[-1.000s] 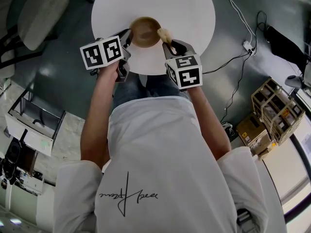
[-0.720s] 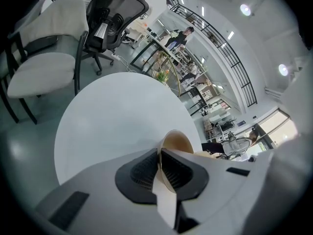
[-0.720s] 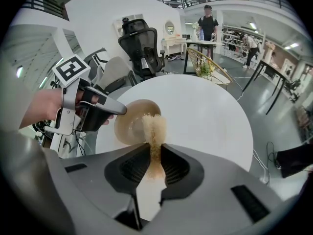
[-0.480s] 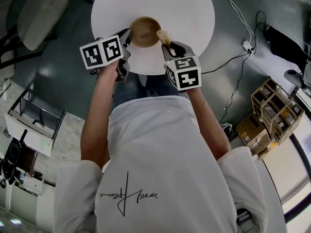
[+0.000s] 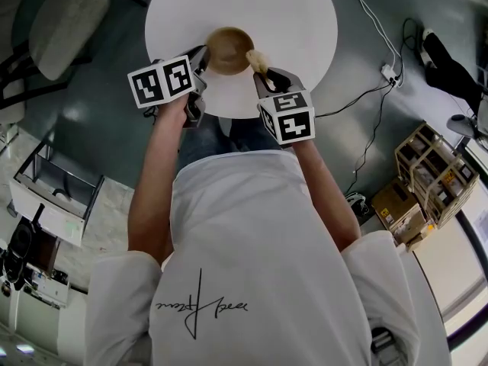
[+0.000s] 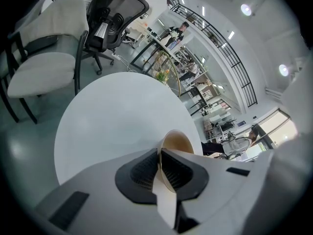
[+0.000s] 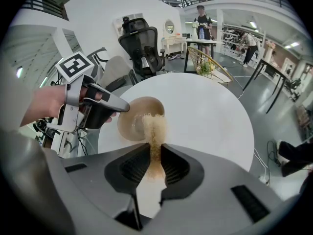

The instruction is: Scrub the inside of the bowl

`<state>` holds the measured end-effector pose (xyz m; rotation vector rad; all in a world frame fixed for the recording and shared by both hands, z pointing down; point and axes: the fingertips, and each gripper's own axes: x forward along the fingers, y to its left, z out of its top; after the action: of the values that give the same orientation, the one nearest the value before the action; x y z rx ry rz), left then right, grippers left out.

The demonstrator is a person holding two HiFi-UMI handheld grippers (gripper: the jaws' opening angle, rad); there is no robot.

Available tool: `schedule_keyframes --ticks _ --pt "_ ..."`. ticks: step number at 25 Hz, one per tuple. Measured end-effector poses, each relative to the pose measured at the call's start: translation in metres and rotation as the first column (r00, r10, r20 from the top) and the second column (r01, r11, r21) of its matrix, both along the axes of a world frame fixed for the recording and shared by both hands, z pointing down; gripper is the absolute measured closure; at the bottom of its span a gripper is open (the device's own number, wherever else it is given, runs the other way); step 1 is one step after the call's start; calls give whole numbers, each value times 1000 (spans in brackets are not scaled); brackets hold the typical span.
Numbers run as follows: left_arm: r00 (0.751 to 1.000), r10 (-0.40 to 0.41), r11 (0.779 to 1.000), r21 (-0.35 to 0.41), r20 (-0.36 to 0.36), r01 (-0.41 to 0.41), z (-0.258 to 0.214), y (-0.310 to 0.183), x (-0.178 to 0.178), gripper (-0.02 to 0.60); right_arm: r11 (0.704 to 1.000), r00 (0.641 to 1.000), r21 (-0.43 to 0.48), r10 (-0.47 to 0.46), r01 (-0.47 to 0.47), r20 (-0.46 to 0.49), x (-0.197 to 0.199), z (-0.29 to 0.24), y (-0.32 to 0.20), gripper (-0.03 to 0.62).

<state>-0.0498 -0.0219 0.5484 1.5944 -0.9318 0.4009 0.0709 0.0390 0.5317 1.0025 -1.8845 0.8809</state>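
Bowl [image 5: 229, 49]: brown, stands near the lower edge of the round white surface [image 5: 297, 14], upper centre of the head view.

Left gripper [image 5: 200, 59]: lies at the bowl's left side. Fingers [image 6: 142, 169]: clenched on the bowl's rim, one pad outside the wall and one inside, per the left gripper view.

Right gripper [image 5: 263, 73]: lies at the bowl's lower right. Fingers [image 7: 129, 168]: grasping a tan fibrous scrubber [image 7: 154, 129] by its lower part.

Scrubber: points its tuft at the bowl's right rim and overlaps the inside in the right gripper view. Contact with the inner wall: cannot be confirmed.

Chair [image 5: 65, 21]: stands on the floor at upper left of the head view, apart from the surface.

Cables [image 5: 374, 21]: run across the floor at upper right.
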Motion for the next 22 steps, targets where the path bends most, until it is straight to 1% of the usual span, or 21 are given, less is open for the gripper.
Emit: schedule_keyframes --ticks 13,22 --pt "1000 -16 1000 -2 -4 16 -1 -2 -1 560 1000 1000 -11 7 -7 8 -5 1 8 511" --pt "1000 -29 1000 -8 -11 29 -1 0 -1 560 1000 1000 -16 -5 5 6 -8 1 12 511"
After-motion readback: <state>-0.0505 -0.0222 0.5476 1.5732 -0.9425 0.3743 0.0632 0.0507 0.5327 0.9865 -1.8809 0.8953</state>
